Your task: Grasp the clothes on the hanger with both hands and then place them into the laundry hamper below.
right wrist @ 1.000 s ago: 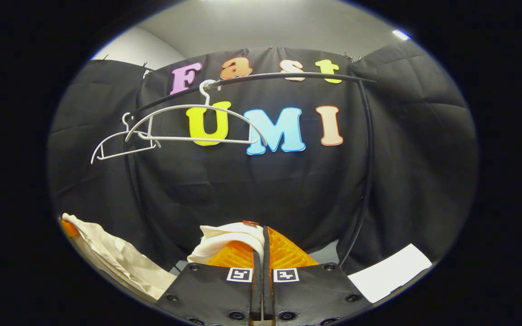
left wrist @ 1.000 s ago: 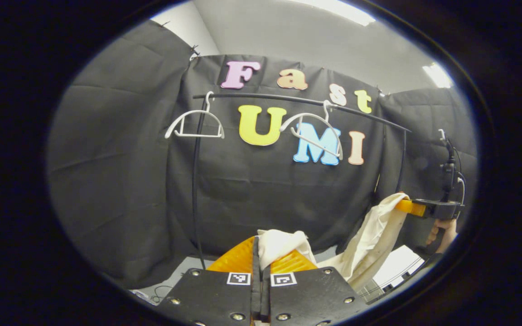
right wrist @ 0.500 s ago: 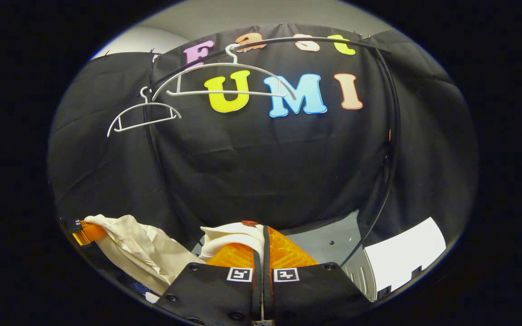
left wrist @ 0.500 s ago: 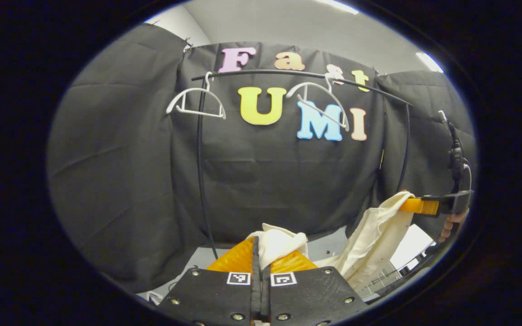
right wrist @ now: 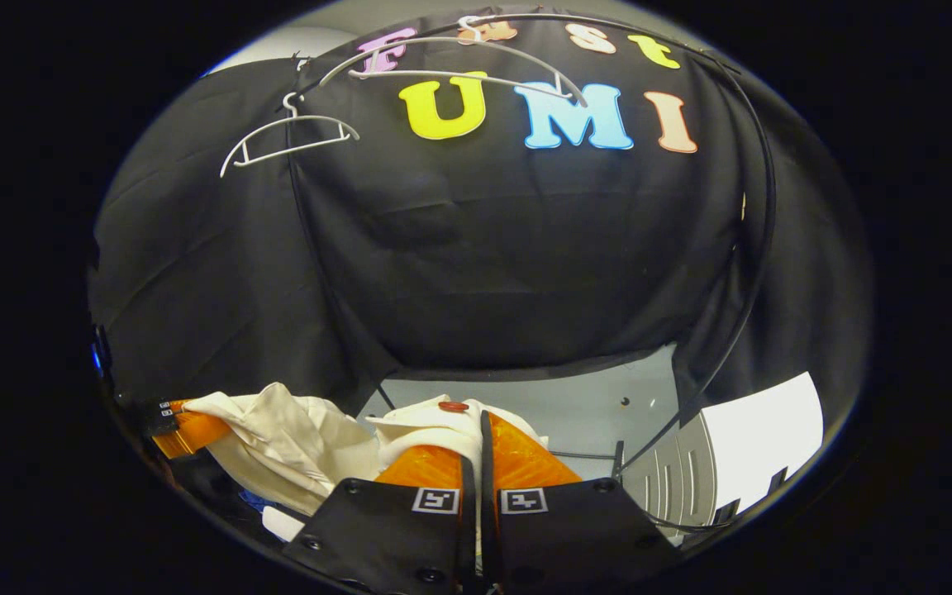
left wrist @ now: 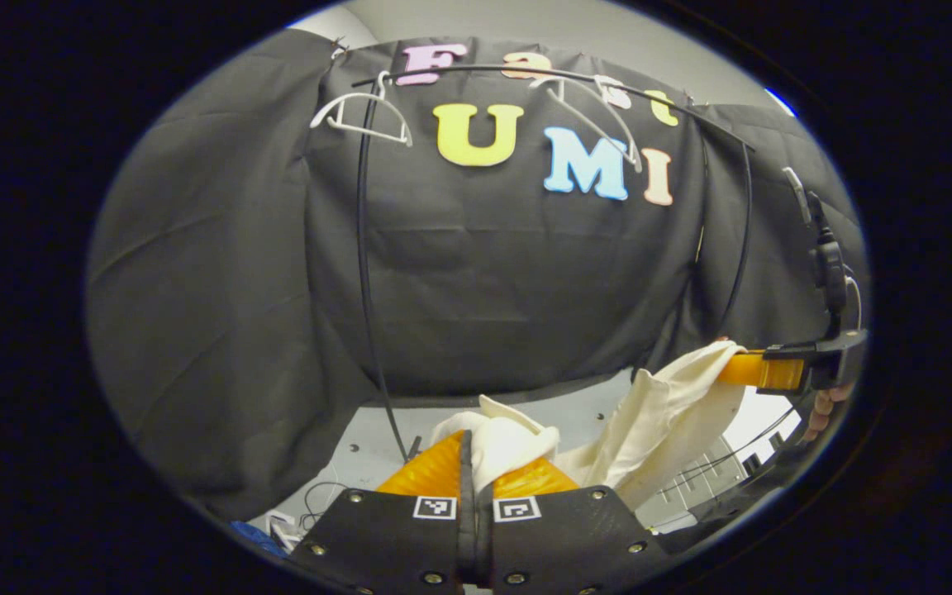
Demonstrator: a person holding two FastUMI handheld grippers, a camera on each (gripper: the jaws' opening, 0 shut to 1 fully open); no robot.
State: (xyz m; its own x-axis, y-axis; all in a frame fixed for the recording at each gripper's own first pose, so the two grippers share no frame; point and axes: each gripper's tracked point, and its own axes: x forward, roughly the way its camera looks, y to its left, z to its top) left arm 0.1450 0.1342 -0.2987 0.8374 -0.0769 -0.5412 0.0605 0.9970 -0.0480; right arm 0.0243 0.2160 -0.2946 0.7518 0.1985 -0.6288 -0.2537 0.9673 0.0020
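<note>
Cream cloth garment (left wrist: 658, 413), crumpled, pinched by both grippers' fingers (left wrist: 517, 475)

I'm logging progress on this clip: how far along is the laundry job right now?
Done: the cream garment is off the rail; both white hangers hang bare. In hand: the left gripper and right gripper are each shut on a bunch of it, stretched between them. Left: getting it into the white hamper at lower right and letting go.

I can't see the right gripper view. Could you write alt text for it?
The right gripper pinches a cream garment that stretches left to the left gripper. Two bare white hangers hang on a black rail above; a white hamper stands lower right.
</note>
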